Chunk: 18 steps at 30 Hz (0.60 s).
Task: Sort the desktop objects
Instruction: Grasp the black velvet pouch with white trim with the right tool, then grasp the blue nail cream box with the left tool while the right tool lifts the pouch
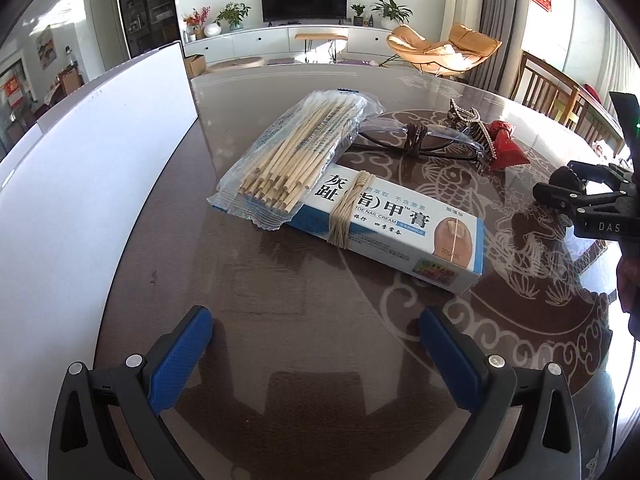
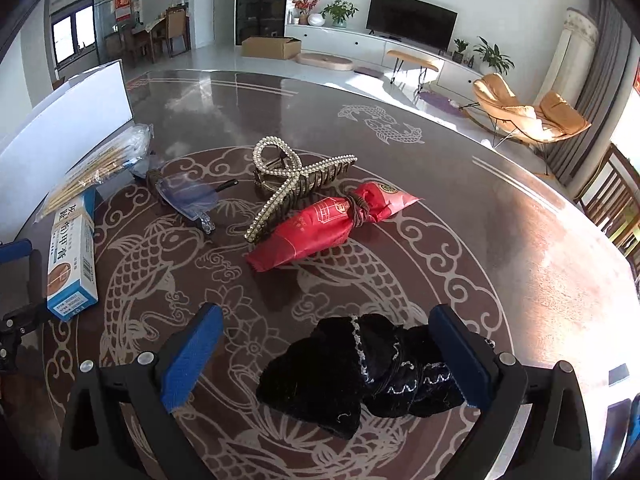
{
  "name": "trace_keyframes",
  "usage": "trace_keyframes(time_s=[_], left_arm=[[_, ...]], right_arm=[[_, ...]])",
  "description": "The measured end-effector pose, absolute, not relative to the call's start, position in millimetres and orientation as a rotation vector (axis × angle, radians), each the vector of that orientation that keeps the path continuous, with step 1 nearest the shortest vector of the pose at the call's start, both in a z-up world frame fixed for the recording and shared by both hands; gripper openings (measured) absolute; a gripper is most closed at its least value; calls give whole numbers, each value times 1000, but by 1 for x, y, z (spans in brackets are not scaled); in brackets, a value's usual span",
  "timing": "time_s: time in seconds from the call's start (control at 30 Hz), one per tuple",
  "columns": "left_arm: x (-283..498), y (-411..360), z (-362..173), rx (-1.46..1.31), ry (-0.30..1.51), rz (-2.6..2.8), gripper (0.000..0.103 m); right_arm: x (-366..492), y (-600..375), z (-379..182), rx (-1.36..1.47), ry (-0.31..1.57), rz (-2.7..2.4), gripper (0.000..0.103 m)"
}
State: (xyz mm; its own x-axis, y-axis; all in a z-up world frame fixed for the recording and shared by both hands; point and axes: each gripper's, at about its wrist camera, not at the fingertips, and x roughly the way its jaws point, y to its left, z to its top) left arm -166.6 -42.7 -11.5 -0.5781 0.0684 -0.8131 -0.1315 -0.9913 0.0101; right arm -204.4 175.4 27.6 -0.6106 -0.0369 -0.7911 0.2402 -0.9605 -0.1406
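While right gripper fingers are gaping around black cloth bundle, bundle is lying crosswise, nine-to-three; left gripper is idling, spread wide.

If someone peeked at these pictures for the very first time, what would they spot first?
Probably the bright red packet tied with cord in the middle of the fish-patterned table, with the sparkly hair claw leaning against it. Next, the black velvet bundle lying between the open right gripper fingers. On the left sits the nail cream box, with a pack of cotton swabs across it.
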Motion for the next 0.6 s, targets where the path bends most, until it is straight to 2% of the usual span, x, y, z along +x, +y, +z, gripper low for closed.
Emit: trace_keyframes(time_s=[0.13, 0.23, 0.3, 0.37, 0.47, 0.6], left_arm=[[-156, -44, -10, -1402, 49, 2760, 103], [-150, -55, -7, -1393, -198, 2760, 103], [-150, -60, -3, -1373, -410, 2745, 103], [-156, -58, 1, -1387, -538, 2755, 103], [-179, -38, 3, -1477, -538, 2767, 103], [-208, -3, -1, -1563, -338, 2851, 103]], right_arm=[[-184, 199, 37, 1245, 254, -2803, 103], [-179, 213, 33, 1275, 184, -2800, 103], [-178, 217, 27, 1280, 225, -2822, 103], [-180, 222, 24, 1319, 207, -2832, 103], [-182, 234, 24, 1345, 121, -2834, 103], [-189, 254, 17, 1439, -12, -2804, 103]])
